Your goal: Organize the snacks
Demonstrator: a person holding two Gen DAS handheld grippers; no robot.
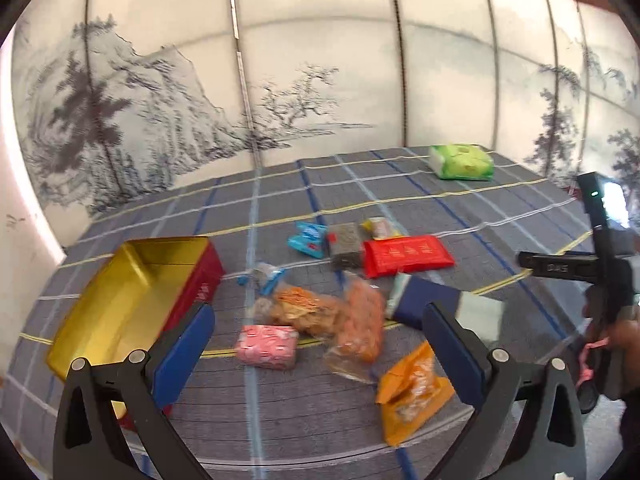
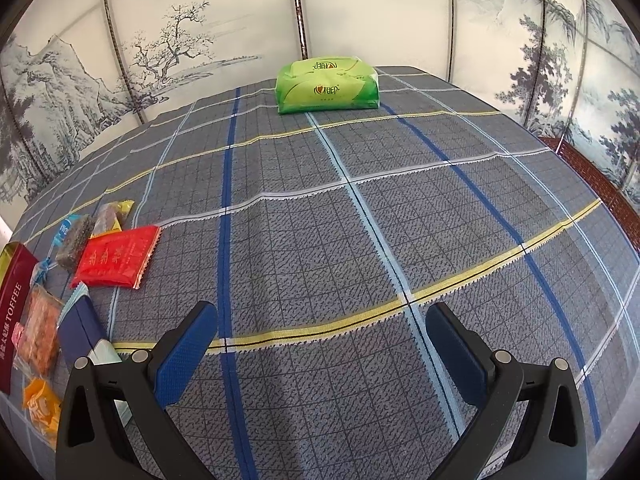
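Note:
An open red tin with a gold inside (image 1: 132, 300) stands at the left; it shows as a red "TOFFEE" side (image 2: 14, 312) in the right wrist view. Several snack packets lie loose beside it: a pink one (image 1: 267, 346), clear bags of orange snacks (image 1: 360, 326), an orange packet (image 1: 412, 394), a navy packet (image 1: 430, 304), a red packet (image 1: 406, 256) (image 2: 116, 262) and a blue one (image 1: 308, 240). My left gripper (image 1: 320, 340) is open above the pile, empty. My right gripper (image 2: 322, 340) is open and empty over bare cloth; its body shows in the left wrist view (image 1: 608, 264).
A grey checked tablecloth (image 2: 360, 220) covers the table. A green tissue pack (image 2: 326, 86) (image 1: 462, 162) lies at the far edge. Painted wall panels (image 1: 280, 80) stand close behind the table. A dark red edge (image 2: 592, 172) shows at the right.

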